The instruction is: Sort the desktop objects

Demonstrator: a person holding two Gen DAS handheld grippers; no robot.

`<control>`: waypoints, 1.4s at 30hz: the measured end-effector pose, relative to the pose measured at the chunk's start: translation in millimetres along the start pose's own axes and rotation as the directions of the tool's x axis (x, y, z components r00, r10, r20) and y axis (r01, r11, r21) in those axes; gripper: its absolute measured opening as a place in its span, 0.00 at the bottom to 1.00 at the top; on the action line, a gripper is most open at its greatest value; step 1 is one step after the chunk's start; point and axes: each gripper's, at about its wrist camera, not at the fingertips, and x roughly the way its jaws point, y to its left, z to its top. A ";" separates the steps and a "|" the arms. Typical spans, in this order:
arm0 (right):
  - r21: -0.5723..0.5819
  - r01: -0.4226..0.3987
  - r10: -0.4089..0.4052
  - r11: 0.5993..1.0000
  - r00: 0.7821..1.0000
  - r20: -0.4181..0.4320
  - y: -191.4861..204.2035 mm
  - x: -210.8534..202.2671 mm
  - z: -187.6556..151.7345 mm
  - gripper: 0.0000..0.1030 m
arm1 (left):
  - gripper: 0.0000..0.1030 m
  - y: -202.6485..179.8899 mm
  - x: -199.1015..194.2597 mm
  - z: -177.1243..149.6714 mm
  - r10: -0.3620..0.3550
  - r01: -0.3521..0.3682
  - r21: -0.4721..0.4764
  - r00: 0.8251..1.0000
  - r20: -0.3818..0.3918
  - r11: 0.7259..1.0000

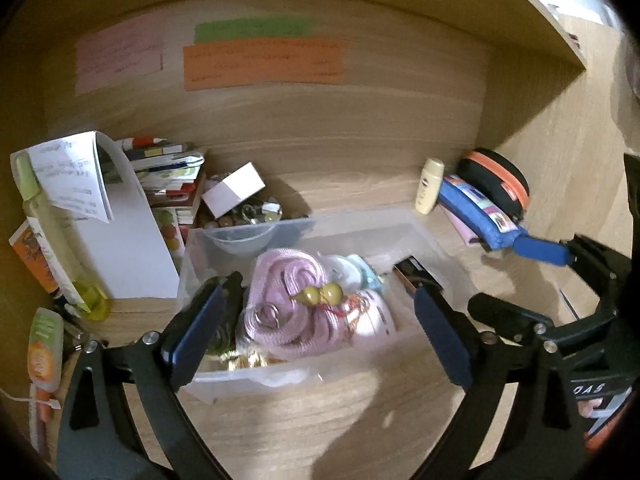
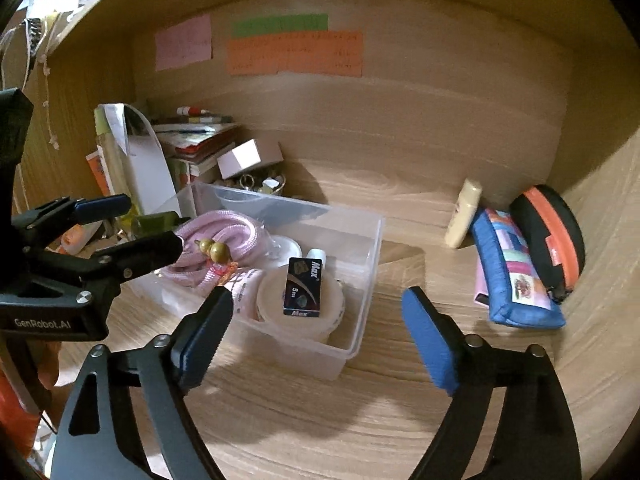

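Both grippers hang over the wooden surface (image 2: 320, 420) with jaws spread wide and nothing between them. The left gripper (image 1: 320, 320) frames a clear plastic bin (image 1: 420, 236); the right gripper (image 2: 316, 324) sits just to that bin's right. Inside the bin lie a pink cord (image 1: 280, 280), a gold gourd charm (image 1: 324, 294), a tape roll (image 2: 272, 300) and a staples box (image 2: 304, 286) — the box rests on the roll. A blue pouch (image 2: 512, 276) lies well apart by the wall.

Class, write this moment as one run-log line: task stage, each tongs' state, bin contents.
stage: sorting | left tongs: open, empty | right tongs: open, empty | clear plastic bin: pink cord, dark staple box
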 end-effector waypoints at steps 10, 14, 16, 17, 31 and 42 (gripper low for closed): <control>0.058 -0.029 0.026 0.998 0.999 0.047 -6.6 -21.7 -9.8 0.99 | 0.94 -4.3 -23.0 -15.7 0.075 -0.075 -0.021 0.997 0.013 0.997; 0.064 -0.045 0.043 0.997 0.999 0.034 -8.0 -25.1 -17.0 0.99 | 0.94 -4.2 -30.4 -20.7 0.104 -0.103 -0.035 0.994 0.032 0.994; 0.066 -0.046 0.044 0.997 0.999 0.032 -8.3 -26.5 -20.3 0.99 | 0.94 -4.9 -33.2 -23.0 0.126 -0.124 -0.041 0.991 0.043 0.991; 0.067 -0.047 0.045 0.997 0.998 0.031 -8.4 -27.2 -21.8 0.99 | 0.94 -5.2 -33.7 -24.0 0.132 -0.131 -0.043 0.990 0.042 0.990; 0.102 -0.070 0.070 0.992 0.998 0.009 -13.1 -27.8 -31.9 0.99 | 0.94 -8.0 -24.7 -31.4 0.156 -0.155 -0.046 0.988 0.010 0.987; 0.101 -0.073 0.073 0.992 0.997 0.005 -12.7 -26.6 -31.7 0.99 | 0.94 -10.4 -26.3 -31.6 0.135 -0.134 -0.046 0.991 0.012 0.990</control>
